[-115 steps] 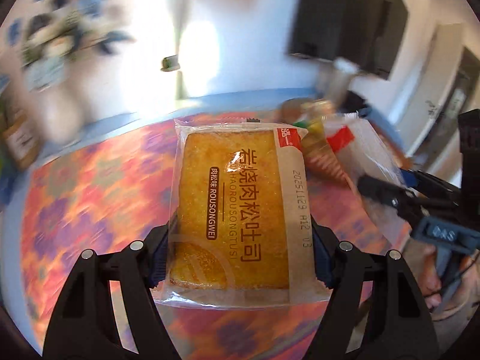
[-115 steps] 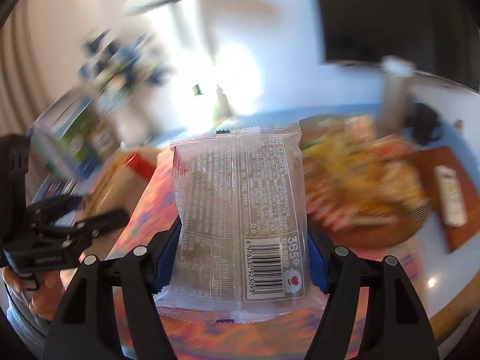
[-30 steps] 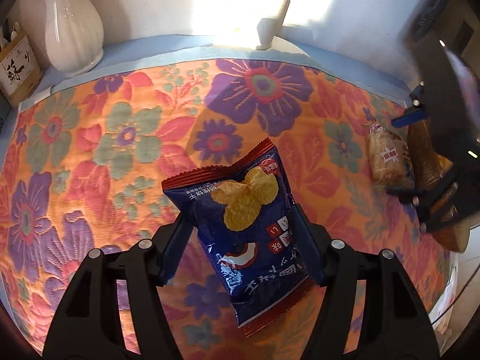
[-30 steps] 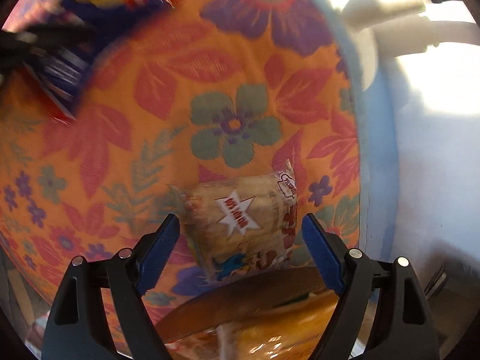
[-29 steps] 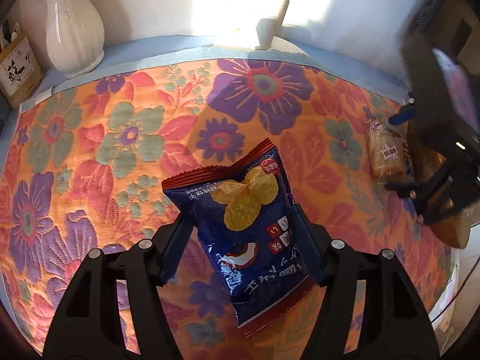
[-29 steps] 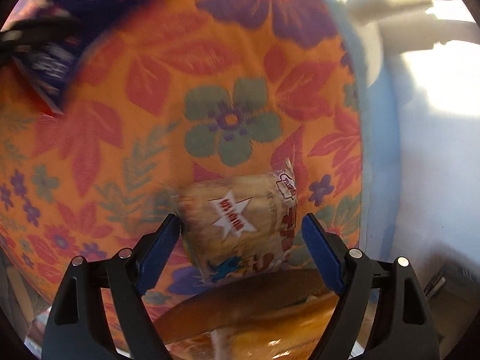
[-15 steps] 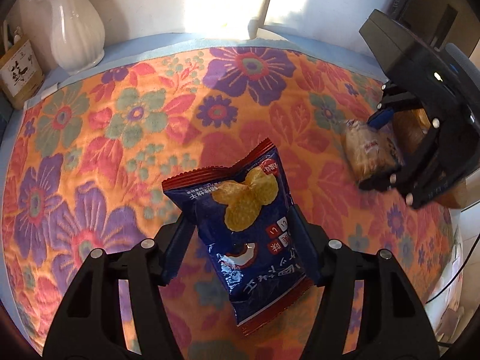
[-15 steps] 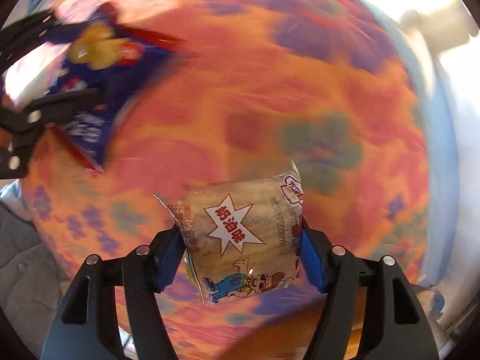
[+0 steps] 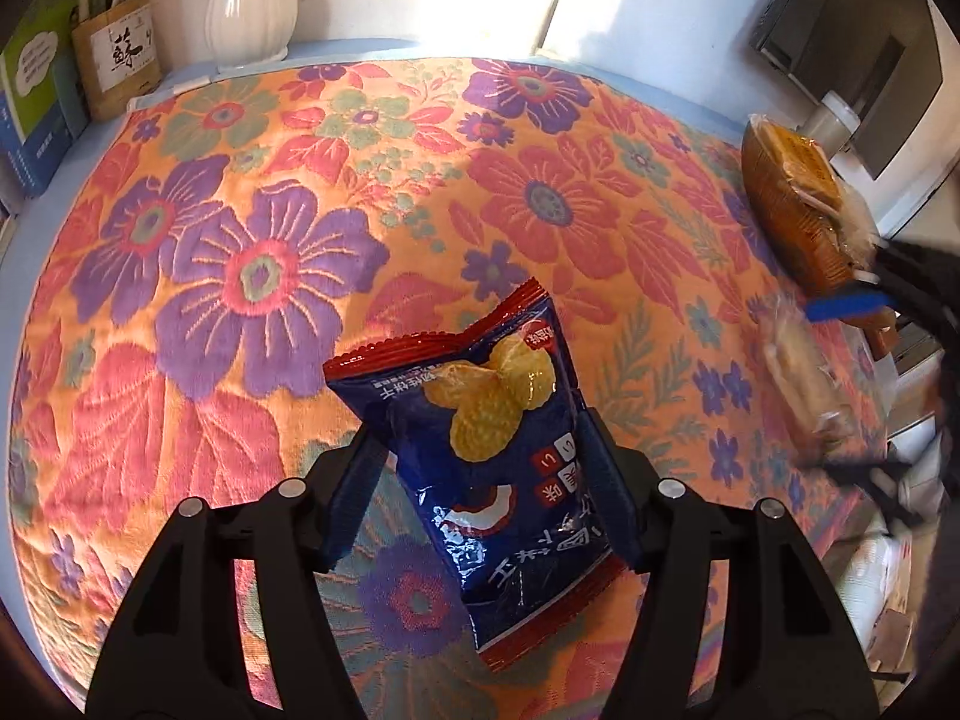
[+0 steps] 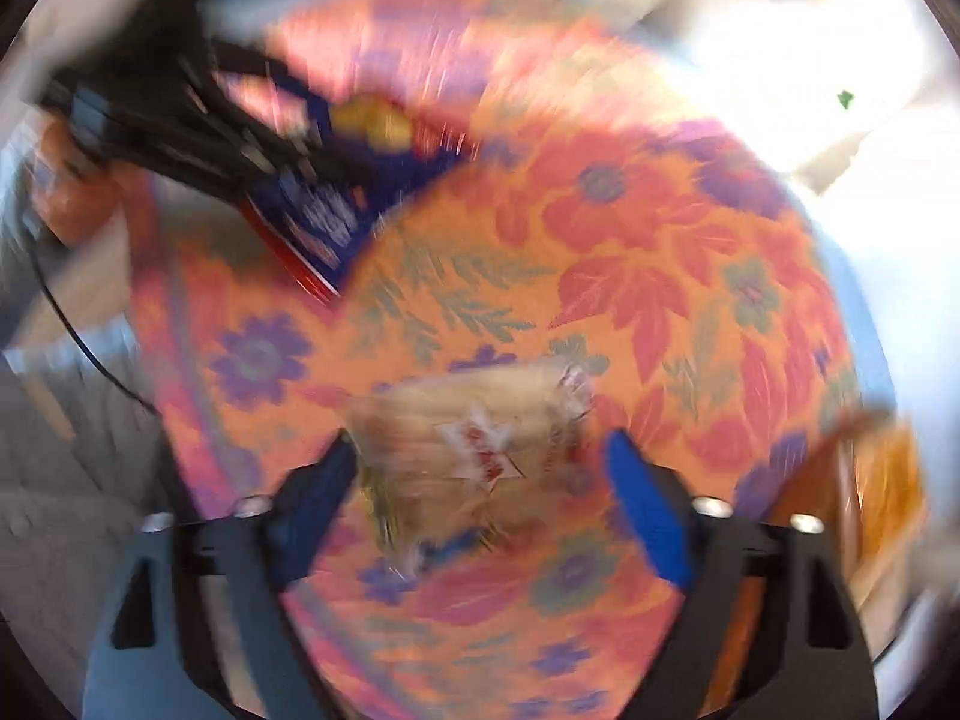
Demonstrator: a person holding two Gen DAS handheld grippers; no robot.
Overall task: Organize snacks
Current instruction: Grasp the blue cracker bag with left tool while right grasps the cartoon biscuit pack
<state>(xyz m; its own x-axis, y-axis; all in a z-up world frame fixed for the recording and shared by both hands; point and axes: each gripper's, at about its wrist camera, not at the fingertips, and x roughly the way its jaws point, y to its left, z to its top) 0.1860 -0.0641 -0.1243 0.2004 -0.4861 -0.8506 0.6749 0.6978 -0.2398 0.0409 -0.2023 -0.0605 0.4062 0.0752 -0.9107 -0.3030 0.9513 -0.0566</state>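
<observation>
My left gripper (image 9: 474, 432) is shut on a dark blue chip bag (image 9: 480, 480) with red edges, held above the flowered tablecloth (image 9: 240, 252). The bag (image 10: 324, 204) also shows as a blur at the upper left of the right wrist view. A beige snack pack (image 10: 468, 450) with a red star lies between the fingers of my right gripper (image 10: 477, 441). The jaws stand apart, with a gap at the right pad. That pack (image 9: 801, 378) appears smeared at the right of the left wrist view. The brown basket (image 9: 786, 222) holding wrapped snacks sits at the far right.
A white vase (image 9: 249, 0), a wooden holder (image 9: 117, 60) and a blue-green box (image 9: 30, 90) line the wall behind the cloth. A dark cabinet (image 9: 840, 30) stands at the back right. The basket (image 10: 882, 480) is just right of my right gripper.
The right gripper swung away from the basket toward the table's near edge and its jaws widened off the beige pack. The left gripper lifted slightly, still holding the blue bag.
</observation>
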